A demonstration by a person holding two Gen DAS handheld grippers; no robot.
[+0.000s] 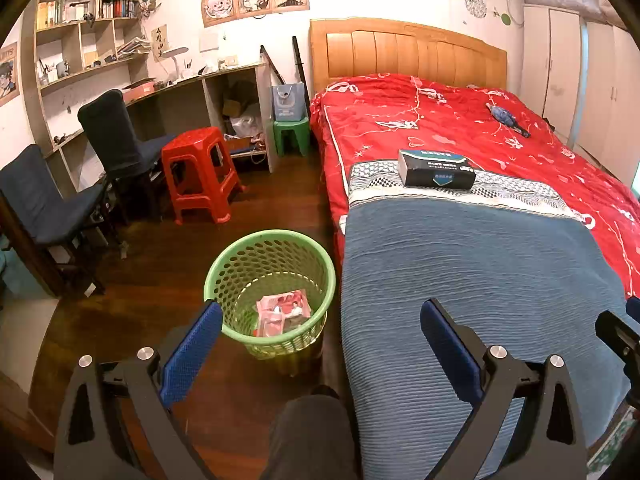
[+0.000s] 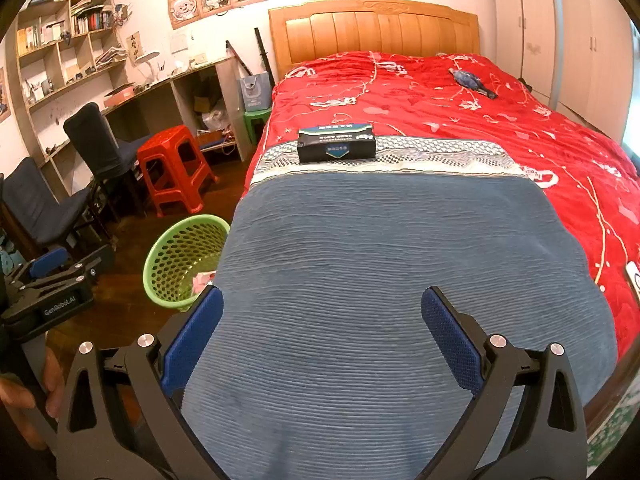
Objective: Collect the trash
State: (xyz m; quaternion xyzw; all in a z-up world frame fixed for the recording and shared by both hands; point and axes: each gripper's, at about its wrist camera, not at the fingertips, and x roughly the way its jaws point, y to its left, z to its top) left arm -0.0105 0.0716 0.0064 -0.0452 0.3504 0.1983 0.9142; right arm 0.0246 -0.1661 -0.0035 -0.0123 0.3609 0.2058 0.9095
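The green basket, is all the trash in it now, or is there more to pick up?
Some is done: the green basket on the floor beside the bed already holds pink wrappers. Nothing is in hand: the left gripper and the right gripper are both open and empty. What may be left is on the bed: a dark box on the blanket and a small blue thing further up. Whether those are trash, I cannot tell.

basket (image 2: 176, 264) partly behind blanket (image 2: 380, 280), box (image 1: 436, 170) print unreadable

A green perforated basket (image 1: 269, 276) stood upright on the wooden floor beside the bed, holding crumpled pink wrappers (image 1: 282, 312) at its bottom.
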